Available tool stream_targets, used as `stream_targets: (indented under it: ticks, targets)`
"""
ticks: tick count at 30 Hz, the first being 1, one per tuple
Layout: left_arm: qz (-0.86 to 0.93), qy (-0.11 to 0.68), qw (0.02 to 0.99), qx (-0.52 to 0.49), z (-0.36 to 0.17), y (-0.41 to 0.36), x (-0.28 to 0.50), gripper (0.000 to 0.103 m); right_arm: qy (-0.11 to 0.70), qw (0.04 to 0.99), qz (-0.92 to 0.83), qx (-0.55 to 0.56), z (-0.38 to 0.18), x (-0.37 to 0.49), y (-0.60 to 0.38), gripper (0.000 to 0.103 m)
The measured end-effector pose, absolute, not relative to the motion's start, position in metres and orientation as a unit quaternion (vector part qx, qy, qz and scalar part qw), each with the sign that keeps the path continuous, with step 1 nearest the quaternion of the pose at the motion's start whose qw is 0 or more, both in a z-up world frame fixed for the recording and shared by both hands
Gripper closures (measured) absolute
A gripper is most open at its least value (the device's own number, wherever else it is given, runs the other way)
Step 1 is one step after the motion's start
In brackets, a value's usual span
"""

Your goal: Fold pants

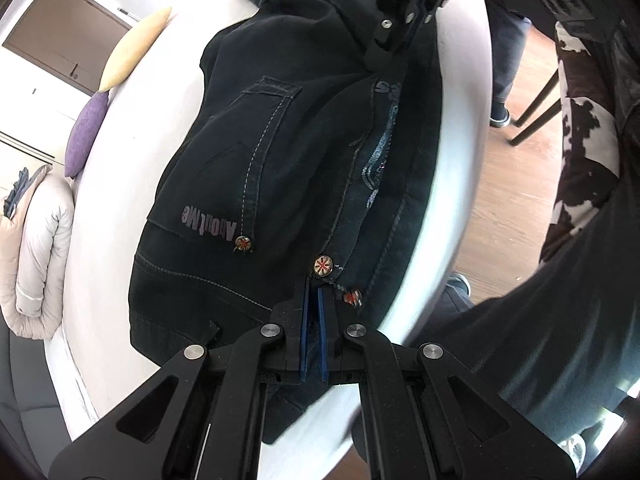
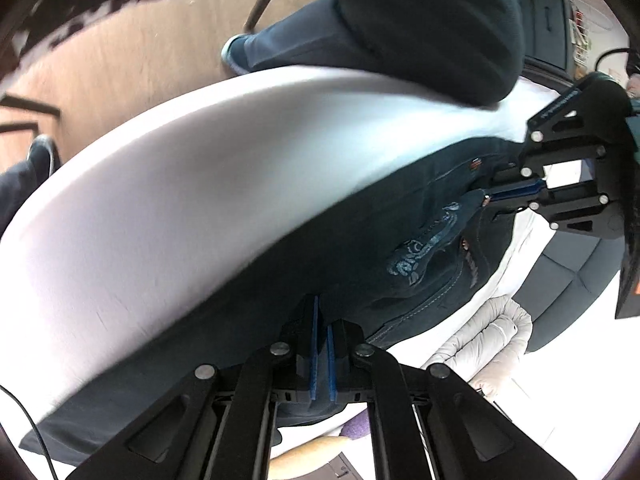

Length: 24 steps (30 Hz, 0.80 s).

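The dark denim pants (image 1: 280,152) lie on a white round table (image 1: 120,200), back pockets up, with "AboutMe" print and red-cross buttons. My left gripper (image 1: 314,292) is shut on the waistband edge near the buttons. My right gripper (image 1: 400,4) grips the far part of the pants at the top of the left wrist view. In the right wrist view my right gripper (image 2: 321,316) is shut on the pants (image 2: 400,240), lifted off the table (image 2: 200,180). My left gripper (image 2: 486,198) shows there at the right, pinching the waistband.
A yellow cushion (image 1: 136,48), a purple cushion (image 1: 86,136) and a pale puffer jacket (image 1: 36,256) lie beyond the table. A chair with a cow-pattern seat (image 1: 580,140) stands on the wooden floor. The person's legs and shoes (image 2: 240,56) are near the table edge.
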State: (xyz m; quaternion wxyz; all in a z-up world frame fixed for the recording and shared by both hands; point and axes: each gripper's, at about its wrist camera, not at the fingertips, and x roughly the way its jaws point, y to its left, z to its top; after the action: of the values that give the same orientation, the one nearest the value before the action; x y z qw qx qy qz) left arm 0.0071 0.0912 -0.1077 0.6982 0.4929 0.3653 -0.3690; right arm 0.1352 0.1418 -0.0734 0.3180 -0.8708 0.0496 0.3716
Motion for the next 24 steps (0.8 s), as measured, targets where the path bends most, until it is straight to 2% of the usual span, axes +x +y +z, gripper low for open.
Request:
stream_targets:
  ticks: [15,21,24]
  targets:
    - [-0.357,0.375,0.721,0.460,-0.119,0.115,-0.015,0.101,0.070,0.349,0.355,-0.864,-0.088,0.084,0.145,0.099]
    - [-0.348,0.407,0.733,0.419,-0.105,0.128,-0.024,0.093,0.095,0.380,0.339,-0.855,-0.096,0.075,0.148,0.097]
    - [-0.335,0.434,0.732,0.404,-0.099,0.138,-0.023,0.093,0.111,0.406,0.334,-0.843,-0.095,0.074,0.149,0.096]
